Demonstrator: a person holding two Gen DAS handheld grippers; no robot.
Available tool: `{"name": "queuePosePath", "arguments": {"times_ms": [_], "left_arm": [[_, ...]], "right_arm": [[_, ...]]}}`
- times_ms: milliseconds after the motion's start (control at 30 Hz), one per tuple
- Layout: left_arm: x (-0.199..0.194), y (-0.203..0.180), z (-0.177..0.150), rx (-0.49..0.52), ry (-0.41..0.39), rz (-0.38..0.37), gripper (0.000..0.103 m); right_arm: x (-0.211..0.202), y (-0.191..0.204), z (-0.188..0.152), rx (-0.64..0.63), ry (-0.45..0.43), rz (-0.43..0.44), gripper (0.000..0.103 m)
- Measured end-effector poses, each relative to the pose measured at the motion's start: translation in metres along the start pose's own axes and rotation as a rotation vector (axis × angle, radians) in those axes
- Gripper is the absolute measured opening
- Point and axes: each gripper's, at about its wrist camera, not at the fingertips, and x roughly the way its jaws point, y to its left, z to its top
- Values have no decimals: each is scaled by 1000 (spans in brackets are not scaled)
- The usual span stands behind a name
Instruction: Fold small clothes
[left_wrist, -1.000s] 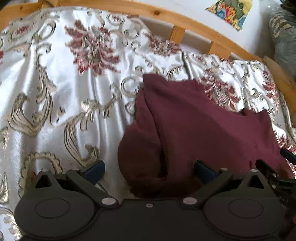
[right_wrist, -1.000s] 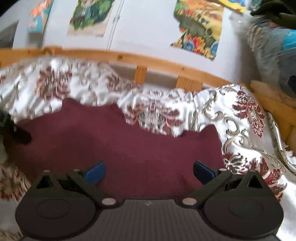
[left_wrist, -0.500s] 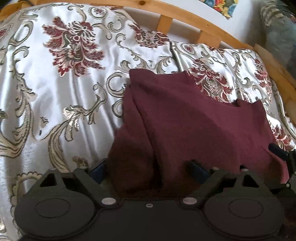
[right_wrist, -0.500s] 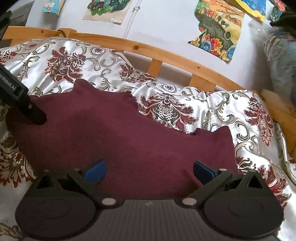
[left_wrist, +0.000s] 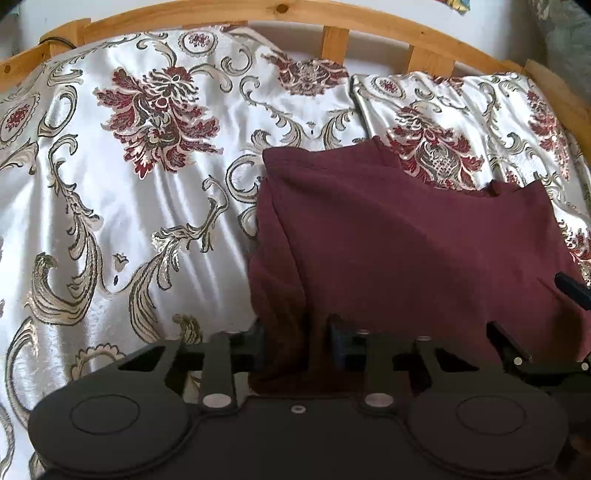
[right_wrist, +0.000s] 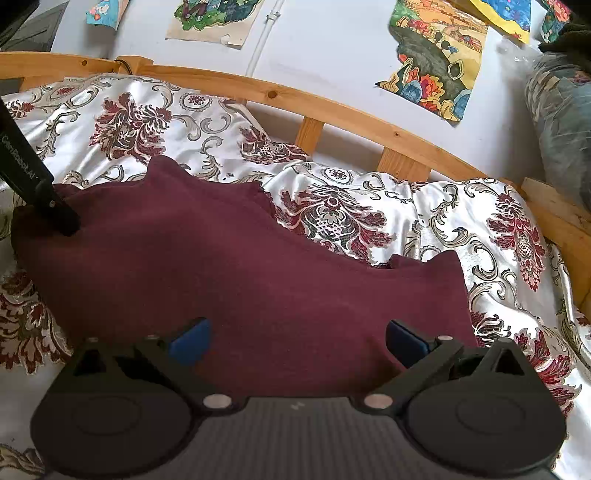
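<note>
Maroon garment (left_wrist: 406, 236) lies on the bed's floral cover (left_wrist: 129, 206), near edge toward you, far edge by the wooden rail (left_wrist: 332, 35).

Left tongs (left_wrist: 299, 341): jaws closing, narrow now, a bunched fold of the garment's near-left corner between them. Looks like the pads are biting cloth, but confirm the pinch before you lift.

Right tongs (right_wrist: 295, 338): jaws wide, over the near hem, nothing held. The cloth sits between the fingers (right_wrist: 190, 338) but isn't pinched.

My read: you're picking up the near edge to fold it away from you.
- Close the right tongs on the hem at a matching spot, so both corners rise together.
- Grab one layer's edge only if you can; the left bunch looks thick.
- Lift evenly, carry toward the far edge, keep tension between the tongs to avoid sag.
- Satin cover likely slips, so watch for drag.
</note>
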Motion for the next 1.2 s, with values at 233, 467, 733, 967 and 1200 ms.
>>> {"name": "queuePosePath", "arguments": {"times_ms": [233, 467, 733, 967, 1200], "left_arm": [[-17, -25, 8, 60, 1, 60, 13], [-45, -46, 26, 83, -70, -7, 11], [-70, -100, 52, 210, -145, -86, 10], [-64, -177, 52, 389, -159, -163, 7], [-27, -217, 24, 459, -77, -234, 2]], "right_arm": [[-2, -2, 2, 5, 7, 9, 103], [-7, -18, 9, -9, 50, -24, 103], [-23, -80, 24, 85, 30, -123, 103], [-18, -154, 26, 183, 38, -268, 103], [-13, -196, 10, 253, 89, -335, 103]]}}
